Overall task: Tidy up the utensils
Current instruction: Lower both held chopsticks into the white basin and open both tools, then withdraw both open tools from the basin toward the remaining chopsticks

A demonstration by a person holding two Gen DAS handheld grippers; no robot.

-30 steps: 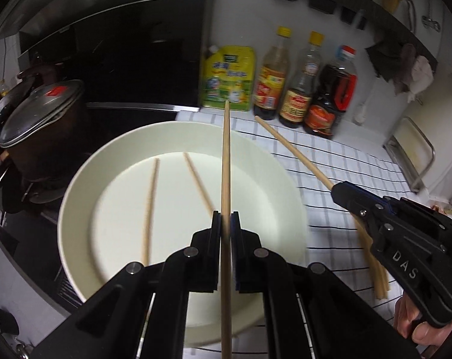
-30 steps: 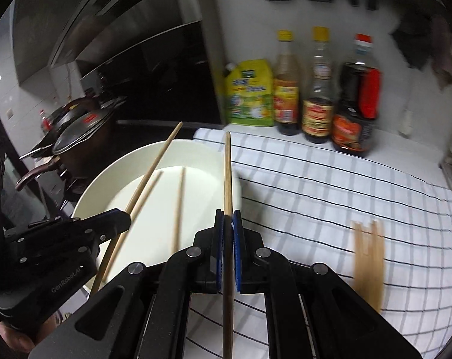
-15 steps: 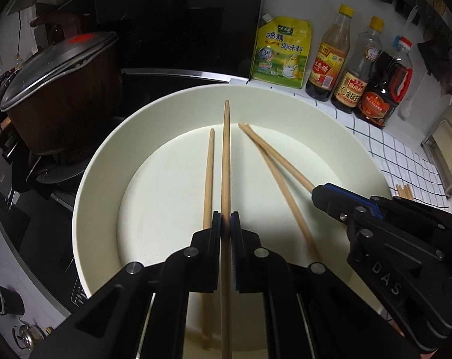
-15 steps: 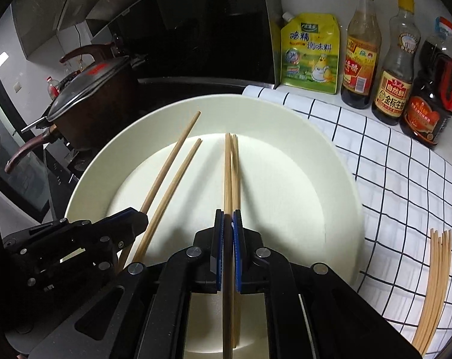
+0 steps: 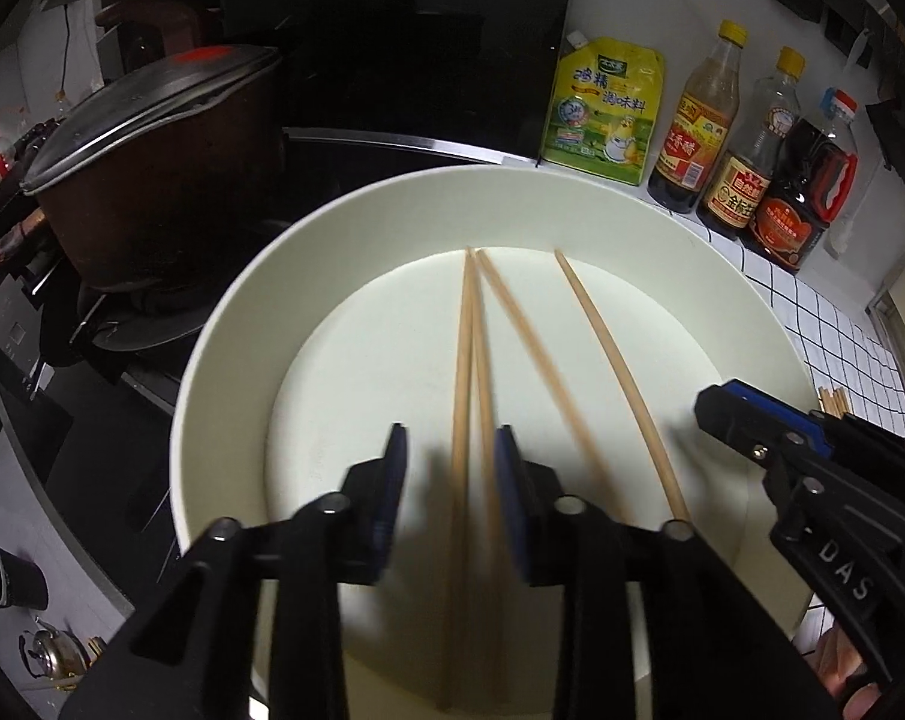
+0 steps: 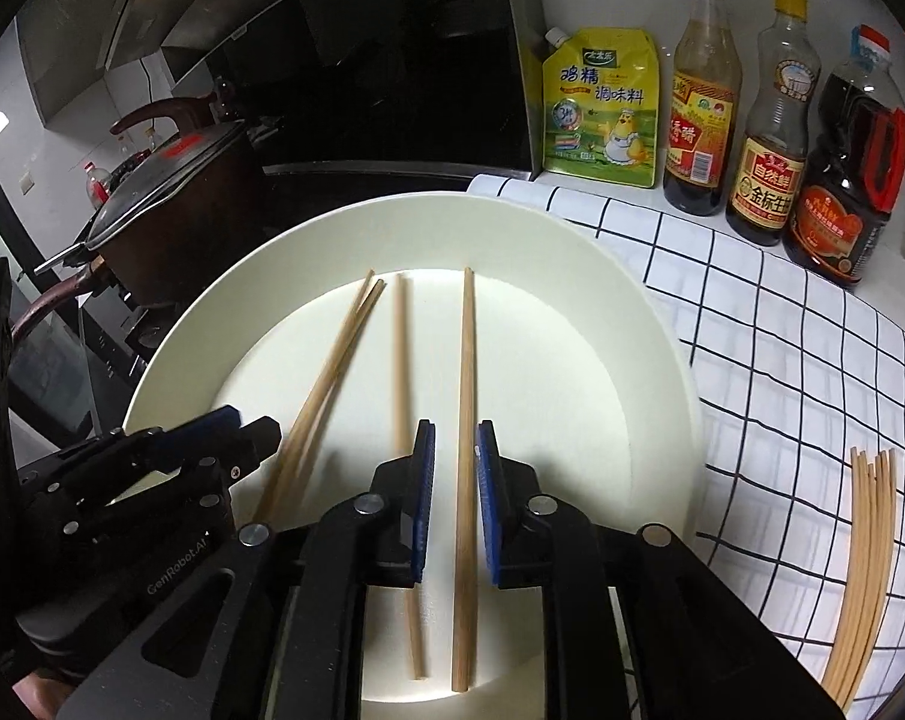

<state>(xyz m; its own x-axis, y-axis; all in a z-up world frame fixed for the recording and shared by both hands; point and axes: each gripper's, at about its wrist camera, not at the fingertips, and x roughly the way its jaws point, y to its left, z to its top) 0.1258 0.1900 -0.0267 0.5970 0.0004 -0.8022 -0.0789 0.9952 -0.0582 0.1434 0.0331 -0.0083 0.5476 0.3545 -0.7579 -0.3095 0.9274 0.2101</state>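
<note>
Hovering low over the wide cream-white round plate (image 5: 224, 372), the left gripper (image 5: 446, 456) is standing with its jaws parted and gripping nothing; two pale wooden chopsticks (image 5: 467, 360) are lying on the plate's floor in the gap between its blue-padded fingers (image 5: 395, 468), crossing near their far tips. Beside it, the right gripper (image 6: 455, 462) is likewise holding its jaws apart, and a single wooden chopstick (image 6: 465, 372) is lying loose between them on the plate (image 6: 644, 360), touching neither pad as far as the right wrist view shows. A fourth chopstick (image 6: 399, 354) is resting just left of that one. To the right, on the white cloth with black grid lines (image 6: 782, 348), a bundle of wooden chopsticks (image 6: 866, 546) is lying well apart from the plate. Behind, a yellow seasoning pouch (image 6: 599, 114) and three sauce bottles (image 6: 764, 138) are standing against the wall, and a dark lidded pot (image 5: 152, 180) is sitting on the stove at the left.
</note>
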